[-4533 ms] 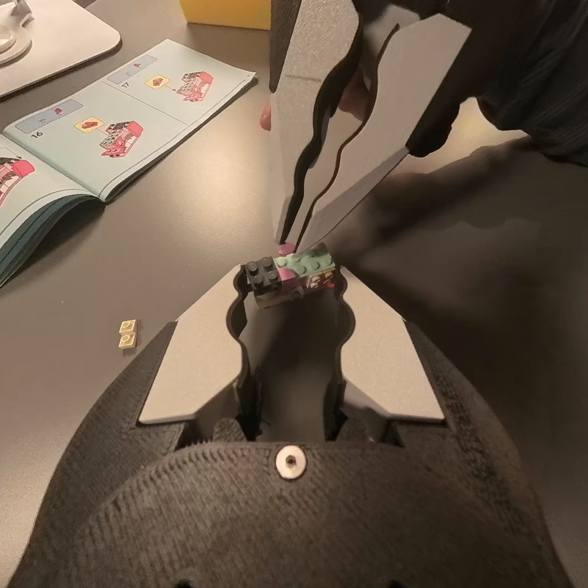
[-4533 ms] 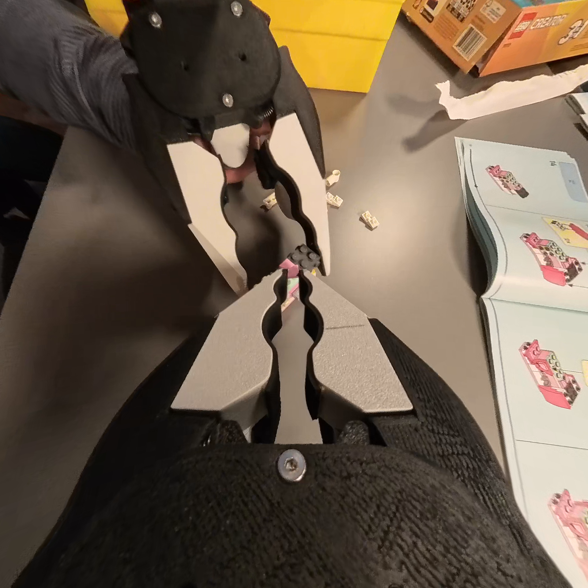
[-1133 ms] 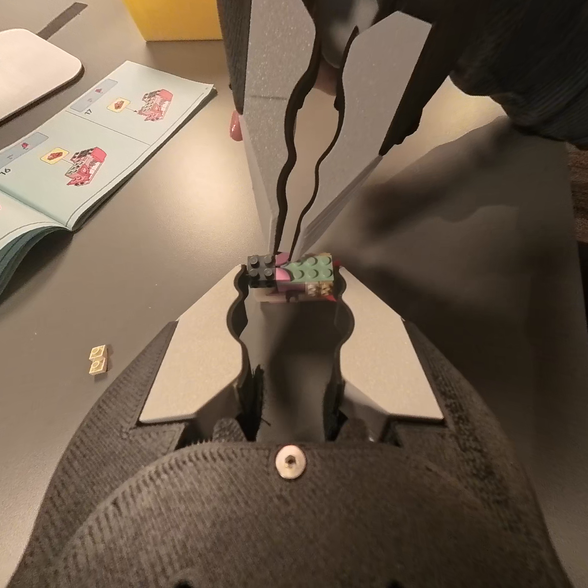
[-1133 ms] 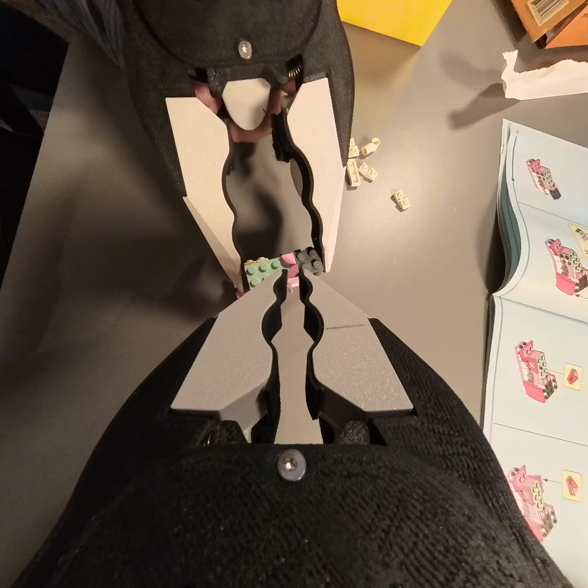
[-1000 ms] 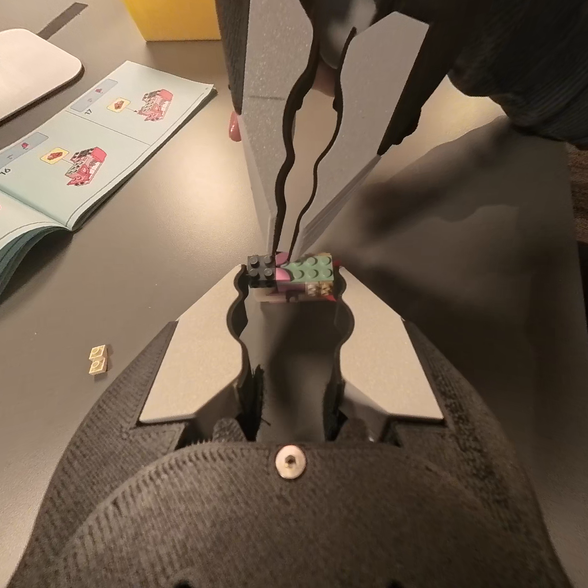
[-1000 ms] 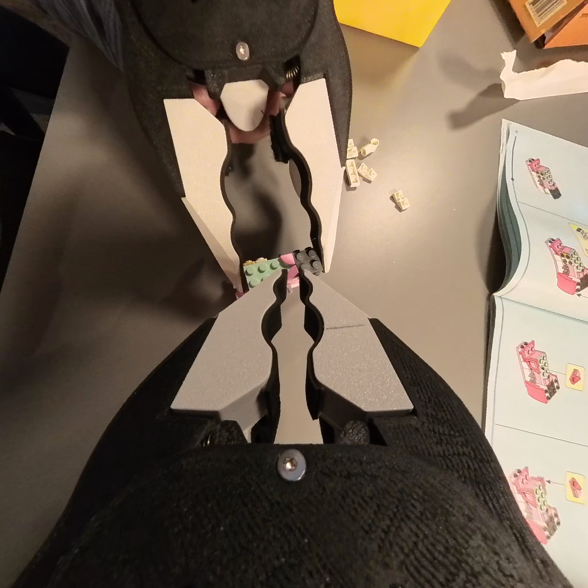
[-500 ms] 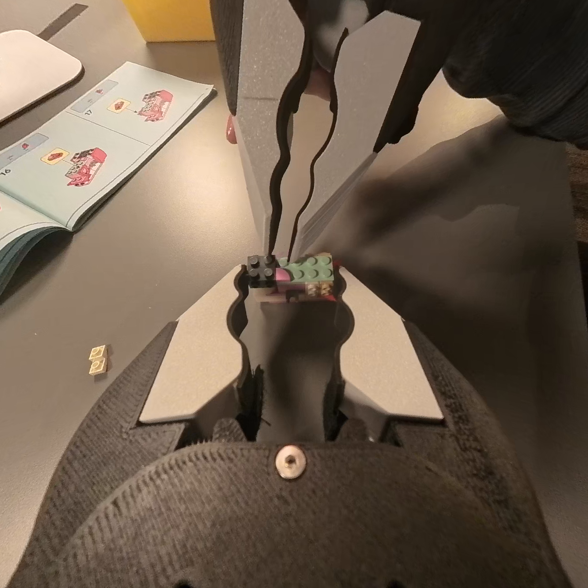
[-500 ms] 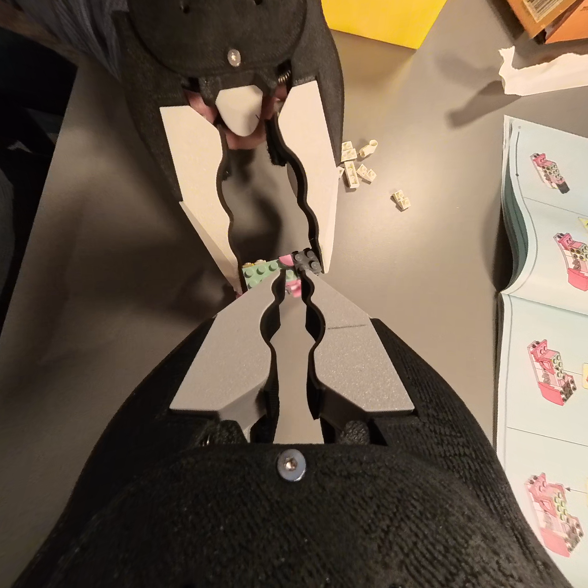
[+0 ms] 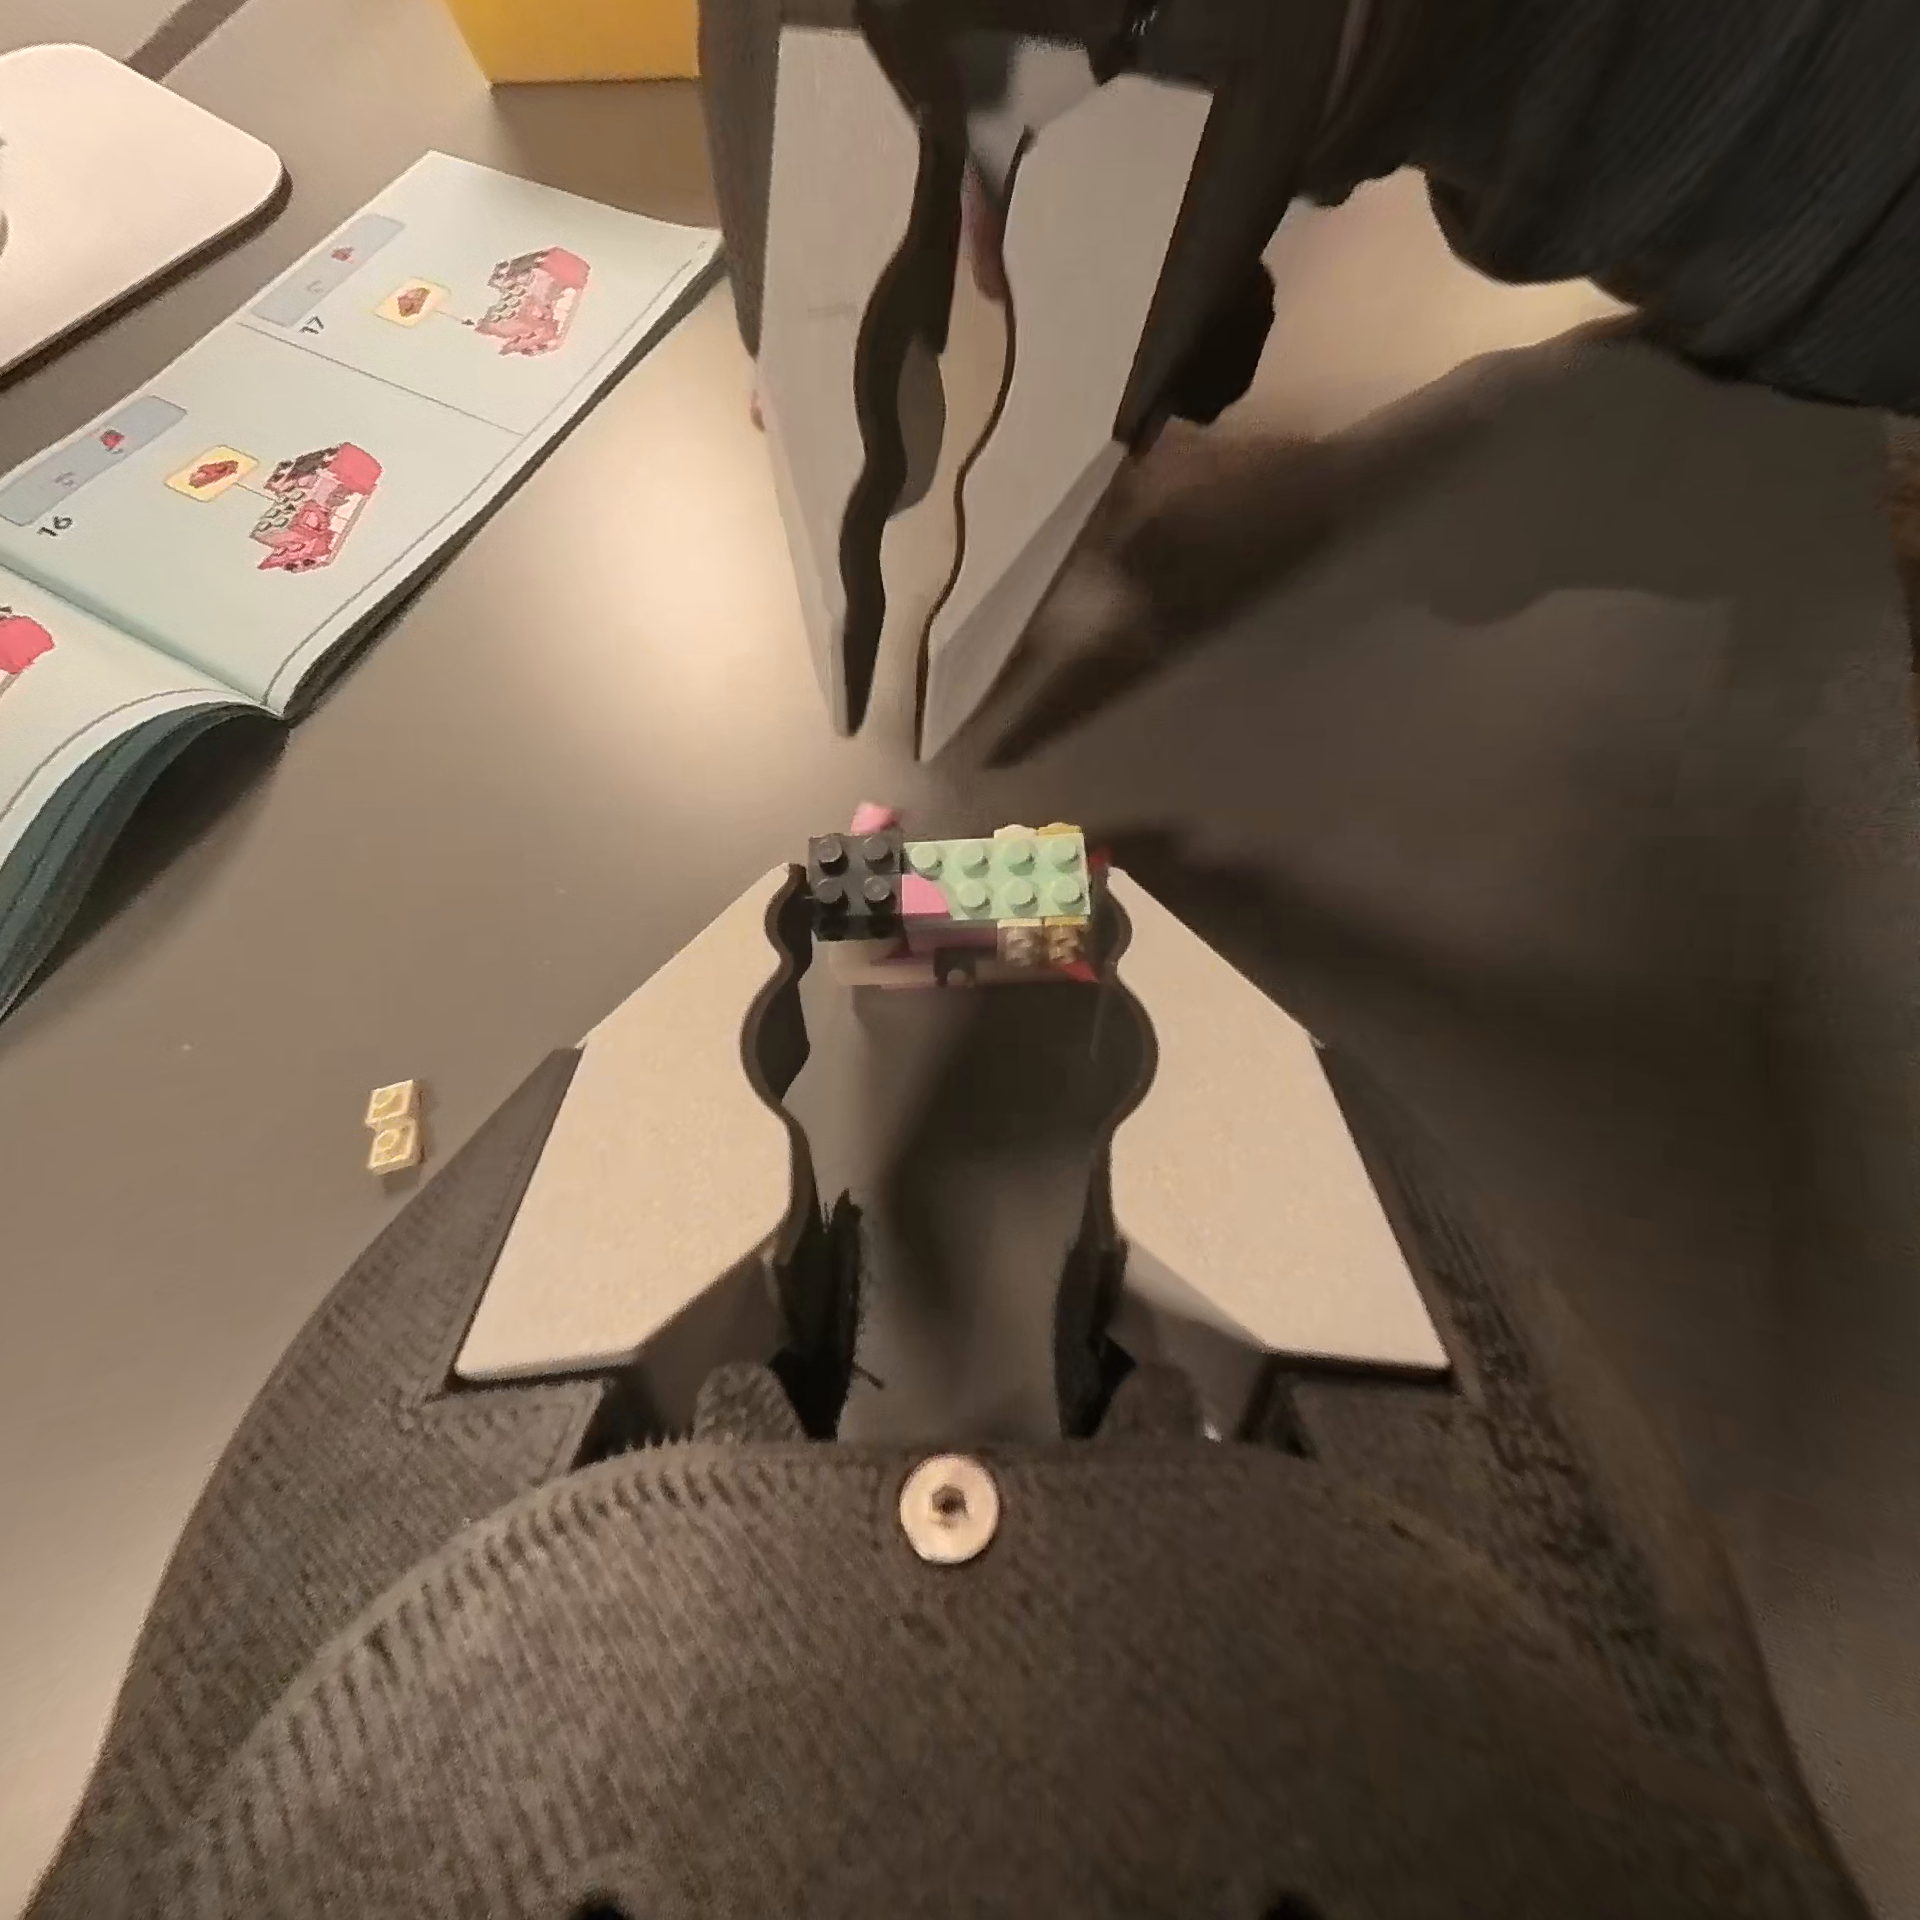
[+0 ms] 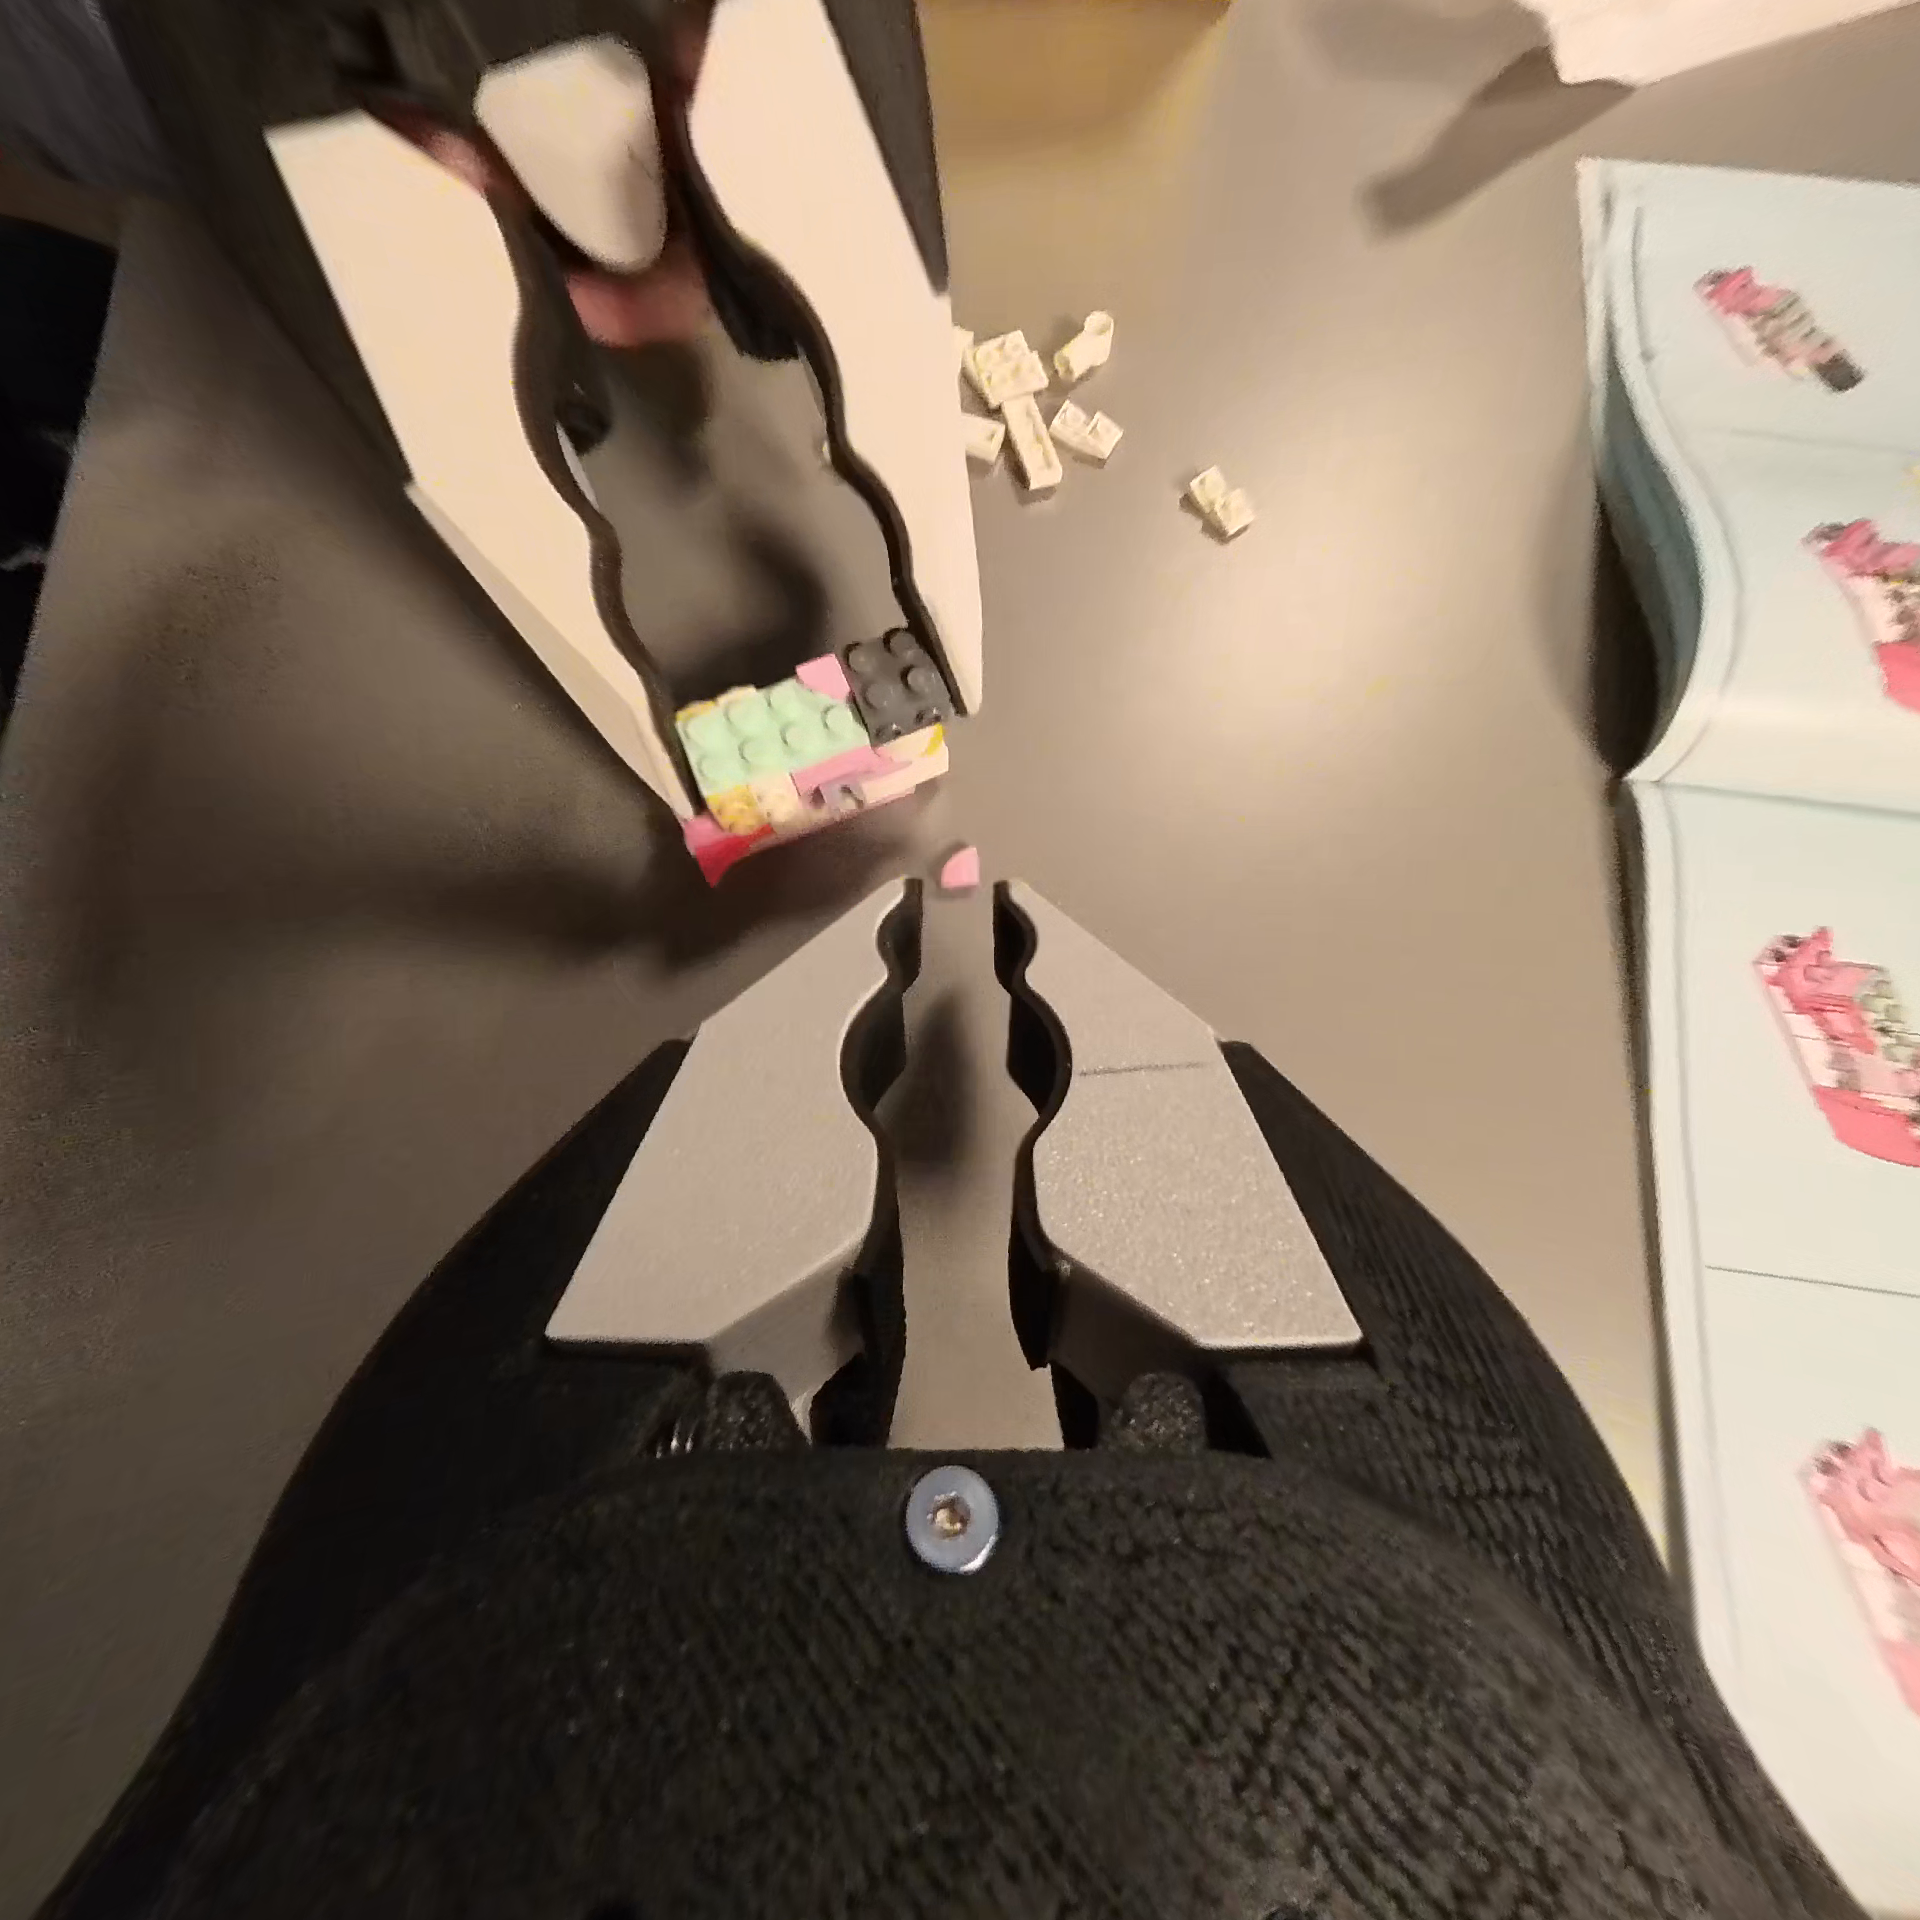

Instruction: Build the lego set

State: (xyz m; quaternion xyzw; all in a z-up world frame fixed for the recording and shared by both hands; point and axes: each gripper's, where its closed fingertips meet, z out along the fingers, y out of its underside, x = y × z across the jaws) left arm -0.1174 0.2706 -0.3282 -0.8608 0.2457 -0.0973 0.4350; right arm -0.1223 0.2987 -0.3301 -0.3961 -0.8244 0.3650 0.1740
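My left gripper [image 9: 951, 904] is shut on a small brick model [image 9: 997, 883] with a mint green top, a black block at one end and pink and cream parts, and holds it above the dark table [image 9: 520, 831]. The right wrist view shows the model [image 10: 790, 748] pressed between the left gripper's fingers [image 10: 821, 748]. My right gripper [image 10: 958, 891] stands slightly open with nothing between its pads. A small loose pink piece [image 10: 958, 865] sits just ahead of its tips, untouched. In the left wrist view this piece [image 9: 873, 814] lies between the model and the right gripper [image 9: 888, 732].
An open instruction booklet [image 9: 312, 416] lies on the left, and shows at the right edge in the right wrist view [image 10: 1766, 727]. Several loose cream pieces [image 10: 1039, 405] lie beyond the left gripper. Two cream plates [image 9: 395, 1127] lie by my left finger. A yellow box [image 9: 592, 42] stands behind. Only a small space, under 4 cm, lies between the two pairs of fingers.
My right gripper, earlier pressing a pink piece at the model, has opened a little and drawn back. The pink piece has left its pads and is loose. The left grasp is unchanged.
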